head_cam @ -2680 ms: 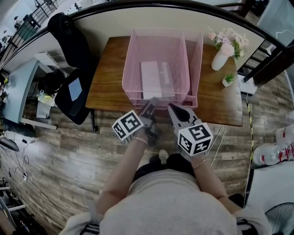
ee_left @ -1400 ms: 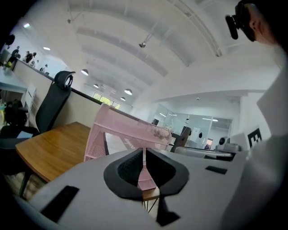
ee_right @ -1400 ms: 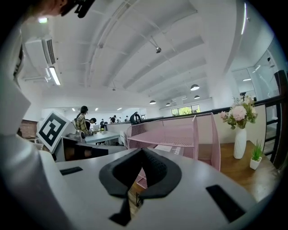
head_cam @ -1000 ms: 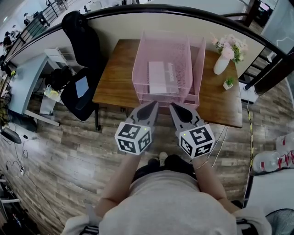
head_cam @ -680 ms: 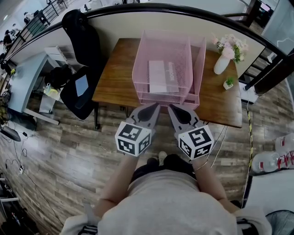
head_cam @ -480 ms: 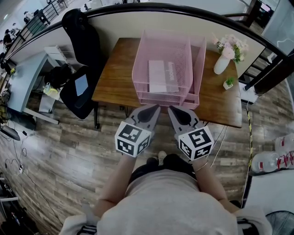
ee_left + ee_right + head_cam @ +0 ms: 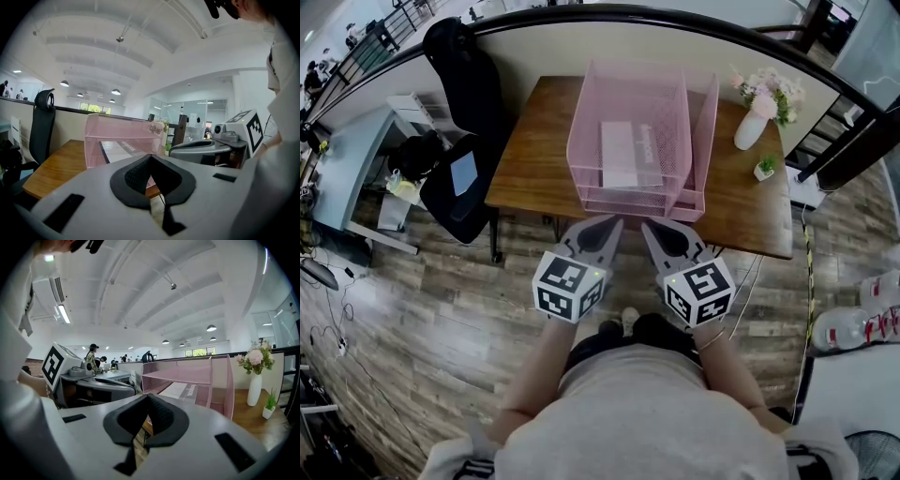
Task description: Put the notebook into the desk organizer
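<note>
The pink mesh desk organizer [image 7: 581, 141] stands on the wooden table [image 7: 525, 159]. A white and grey notebook [image 7: 623, 155] lies flat in its upper tray. Both grippers hang side by side over the floor, just in front of the table's near edge. My left gripper [image 7: 614, 225] is shut, with nothing between its jaws. My right gripper [image 7: 649, 228] is shut and empty too. In the left gripper view the shut jaw tips [image 7: 150, 158] point at the organizer [image 7: 119, 136]. The right gripper view shows its shut tips [image 7: 147, 398] before the organizer [image 7: 187, 373] and notebook [image 7: 179, 390].
A white vase of pink flowers [image 7: 752, 117] and a small potted plant [image 7: 766, 167] stand on the table's right end. A black office chair [image 7: 455, 141] sits left of the table. Wood plank floor lies below the grippers.
The left gripper has pulled back from the organizer's front and turned upright beside the right one. Over the last second both grippers have barely moved.
</note>
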Available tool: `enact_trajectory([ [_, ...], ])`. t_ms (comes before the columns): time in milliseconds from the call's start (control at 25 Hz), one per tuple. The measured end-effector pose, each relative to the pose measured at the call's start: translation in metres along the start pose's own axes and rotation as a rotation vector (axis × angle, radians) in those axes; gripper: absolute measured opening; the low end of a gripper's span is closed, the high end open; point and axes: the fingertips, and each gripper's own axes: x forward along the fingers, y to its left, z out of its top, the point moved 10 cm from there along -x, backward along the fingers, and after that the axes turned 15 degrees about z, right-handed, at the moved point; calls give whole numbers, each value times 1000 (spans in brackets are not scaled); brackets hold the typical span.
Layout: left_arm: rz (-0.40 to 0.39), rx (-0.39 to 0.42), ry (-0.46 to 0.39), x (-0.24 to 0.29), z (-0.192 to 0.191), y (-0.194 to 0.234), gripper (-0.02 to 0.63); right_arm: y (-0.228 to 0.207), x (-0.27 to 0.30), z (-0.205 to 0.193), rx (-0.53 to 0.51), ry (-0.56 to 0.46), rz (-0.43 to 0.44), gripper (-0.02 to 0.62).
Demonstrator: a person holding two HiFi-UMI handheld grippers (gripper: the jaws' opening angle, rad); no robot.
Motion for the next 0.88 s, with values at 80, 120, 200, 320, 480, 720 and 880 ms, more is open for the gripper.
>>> enact_trajectory([
  [80,3,-1,3,1,-1,0,12,-1,1,-1,8,-1,0,12],
  [120,5,-2,4,1,-1,0,12,-1,2,-2,11,-1,0,12],
  [200,8,-4,8,2,-2,-1,12,-1,2,-2,12,1,2,12],
  [320,8,-24,16,2,-4,0,12,0,3,-2,1,4,6,12],
  [480,3,-71,16,2,-5,3,12,-2,5,-4,3,7,11,12],
  [720,-7,-83,7,3,-3,5,12,-3,5,-4,6,6,12,12],
  [880,-25,-91,7,4,-6,2,12,-4,5,-3,3,1,13,12],
])
